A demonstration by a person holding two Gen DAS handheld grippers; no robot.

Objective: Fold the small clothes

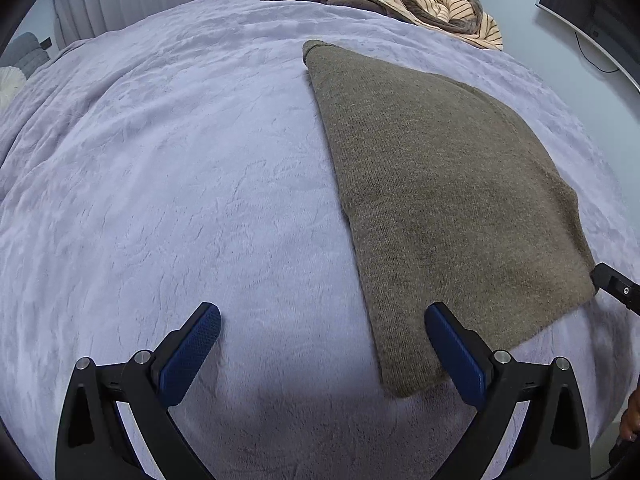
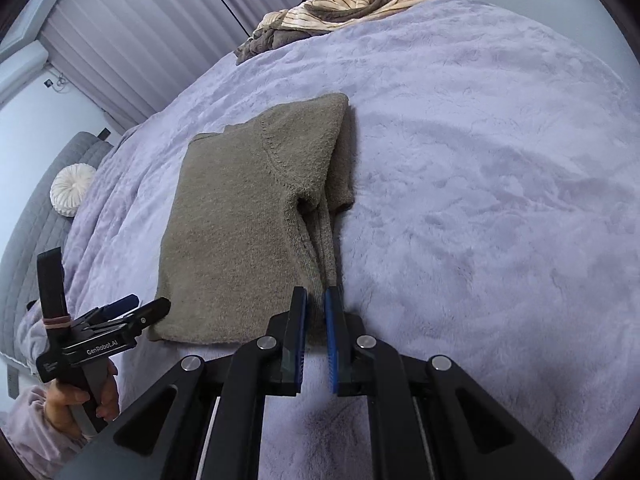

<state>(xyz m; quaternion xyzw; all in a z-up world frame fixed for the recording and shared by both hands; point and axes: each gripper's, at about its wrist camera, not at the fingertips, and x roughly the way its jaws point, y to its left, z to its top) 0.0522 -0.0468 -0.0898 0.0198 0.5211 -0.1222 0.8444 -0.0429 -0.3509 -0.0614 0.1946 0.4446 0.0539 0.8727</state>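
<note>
- Bedroom: lavender fleece blanket (image 1: 160, 160) covers the bed, blinds (image 2: 132, 32) behind, monitor (image 1: 592, 8) on the wall.
- L gripper (image 1: 322, 334): fingers spread wide, nothing held, low over the blanket at the near left corner of the brown sweater (image 1: 440, 184).
- R gripper (image 2: 316, 320): pads nearly together w/ a thin gap, just at the sweater's near right edge; can't tell if any knit is pinched.
- Sweater lies flat mid-bed, sleeve tucked along the right side, so looks partly folded; prob. one more fold left.
- Striped clothes pile (image 2: 360, 0) at far end, apparently unfolded.
- Both grippers held level, pointing across the bed.
</note>
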